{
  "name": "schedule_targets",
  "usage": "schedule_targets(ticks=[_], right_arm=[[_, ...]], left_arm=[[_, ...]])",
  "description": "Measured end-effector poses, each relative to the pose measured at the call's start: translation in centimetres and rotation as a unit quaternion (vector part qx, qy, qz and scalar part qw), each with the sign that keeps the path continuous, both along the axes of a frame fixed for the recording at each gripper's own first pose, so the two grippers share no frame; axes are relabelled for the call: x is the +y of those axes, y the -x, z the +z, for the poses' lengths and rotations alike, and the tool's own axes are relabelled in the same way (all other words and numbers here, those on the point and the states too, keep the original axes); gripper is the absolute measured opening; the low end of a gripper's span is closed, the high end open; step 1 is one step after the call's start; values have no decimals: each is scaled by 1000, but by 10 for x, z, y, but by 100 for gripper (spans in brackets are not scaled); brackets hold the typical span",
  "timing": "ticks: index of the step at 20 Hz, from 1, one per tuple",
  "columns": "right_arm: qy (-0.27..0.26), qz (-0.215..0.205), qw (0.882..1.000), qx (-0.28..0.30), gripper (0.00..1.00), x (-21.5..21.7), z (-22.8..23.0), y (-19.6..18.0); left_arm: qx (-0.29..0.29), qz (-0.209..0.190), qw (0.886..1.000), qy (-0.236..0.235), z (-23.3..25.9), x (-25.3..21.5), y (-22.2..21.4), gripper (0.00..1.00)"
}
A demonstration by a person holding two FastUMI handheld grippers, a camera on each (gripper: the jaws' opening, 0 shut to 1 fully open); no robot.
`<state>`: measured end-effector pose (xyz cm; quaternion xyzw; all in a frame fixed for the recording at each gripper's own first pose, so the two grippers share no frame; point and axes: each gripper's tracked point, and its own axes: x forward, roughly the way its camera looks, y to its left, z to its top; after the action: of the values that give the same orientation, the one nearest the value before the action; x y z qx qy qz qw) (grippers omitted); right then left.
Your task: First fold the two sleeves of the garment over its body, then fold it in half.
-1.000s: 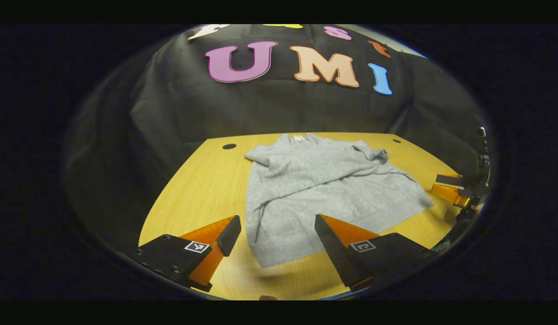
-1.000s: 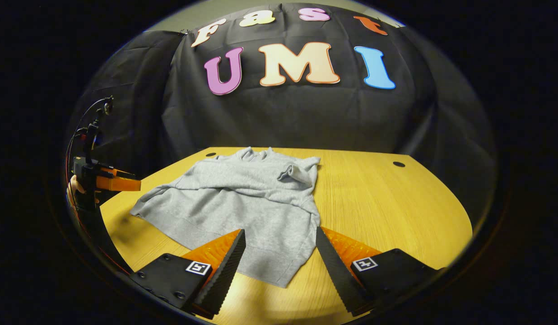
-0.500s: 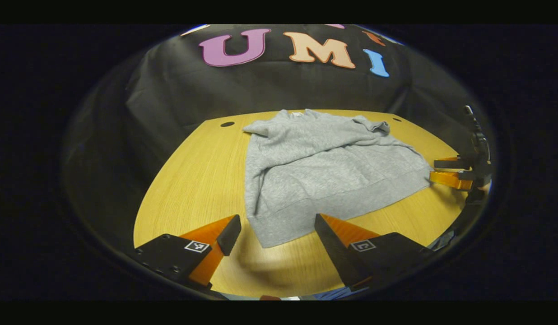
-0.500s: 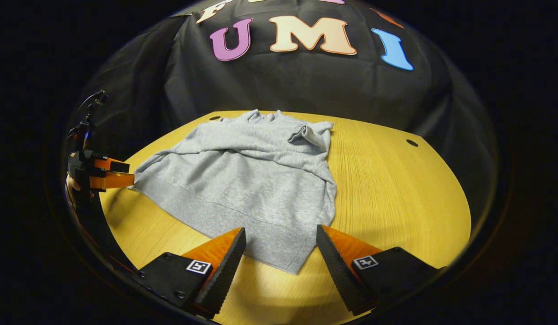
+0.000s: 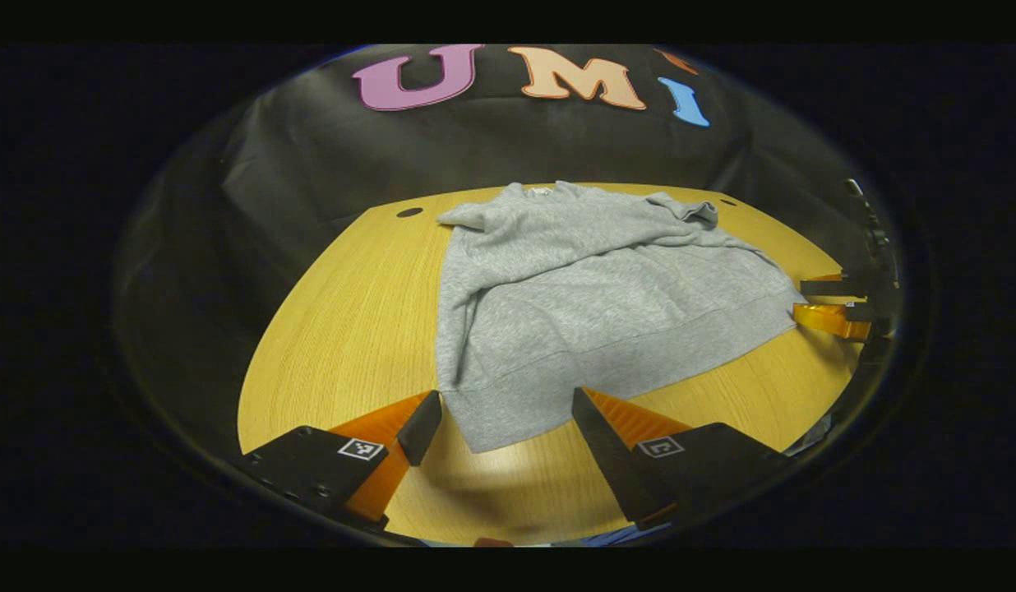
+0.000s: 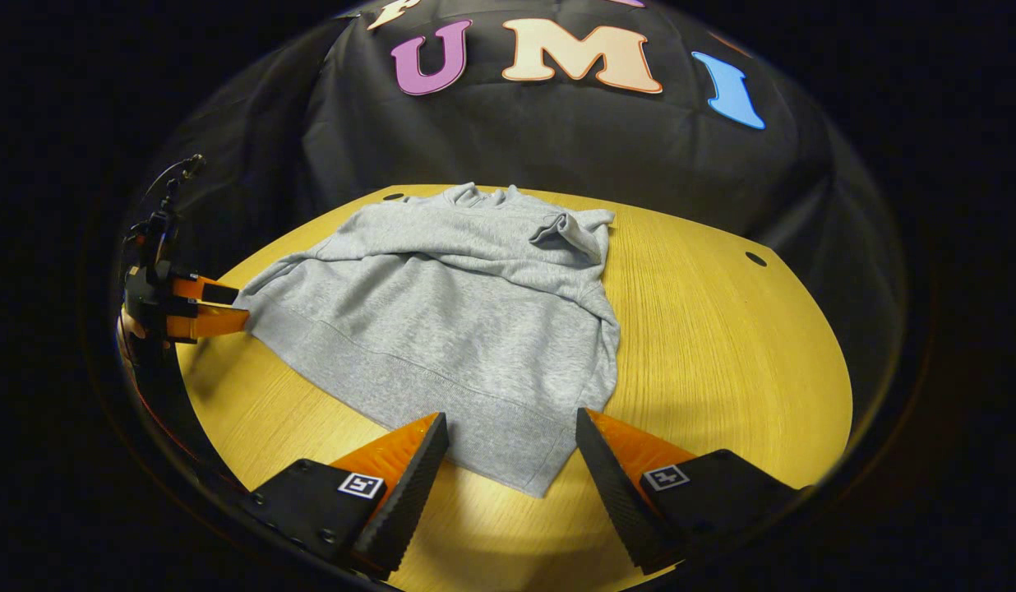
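One grey knitted sweatshirt (image 5: 590,304) is lying flat on the yellow wood-grain bench (image 5: 352,329), its soft, faintly mottled fabric spreading from the far edge, where the collar is sitting, toward the near edge, where the ribbed hem band (image 6: 409,386) is running across. Both sleeves are lying folded over the body: two thick creased bands are crossing the chest, and one cuff is bunching into a small rumpled knot (image 6: 570,234) near the far shoulder. The body is not yet folded in half.

Two tools are working here. The left tool (image 5: 504,419), with orange wedge-shaped fingers faced in black ridged pads (image 5: 602,460), is hovering with its fingers standing wide apart on either side of one near hem corner (image 5: 483,436); from the right gripper view it is appearing small at the bench's side edge (image 6: 216,308), its two orange fingers parted and pointing at that corner of the hem. The right tool (image 6: 512,460) is built the same, serrated black pads (image 6: 409,485) on orange wedges, and its fingers are also spread apart, framing the other near hem corner (image 6: 541,481) without pressing on it.

Each tool body is carrying two small square black-and-white marker tags. Two dark round holes (image 6: 755,258) are showing in the bench near its far corners.
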<state>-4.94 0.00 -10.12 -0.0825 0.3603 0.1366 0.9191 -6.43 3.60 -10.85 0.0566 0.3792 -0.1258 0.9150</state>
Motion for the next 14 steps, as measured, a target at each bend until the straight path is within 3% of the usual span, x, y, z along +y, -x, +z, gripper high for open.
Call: schedule_targets(ticks=[1,7,8,9,12,13,14], right_arm=[[-2,0,1000,2,98,0,-1,0],[-6,6,1000,9,98,0,-3,2],[-9,7,1000,10,92,1,-3,2],[-9,7,1000,9,95,1,-4,3],[-20,23,999,12,83,12,-4,6],[-15,28,999,7,67,14,-4,6],[-12,36,999,4,59,15,-2,7]], left_arm=[[1,-1,1000,1,-1,-1,0,95],[16,3,1000,19,-4,-3,2,95],[18,4,1000,22,-5,-3,2,95],[23,6,999,32,-5,-4,3,95],[23,-1,999,39,-4,-11,5,81],[19,-6,999,43,-3,-16,4,77],[18,-12,999,46,-2,-20,5,63]])
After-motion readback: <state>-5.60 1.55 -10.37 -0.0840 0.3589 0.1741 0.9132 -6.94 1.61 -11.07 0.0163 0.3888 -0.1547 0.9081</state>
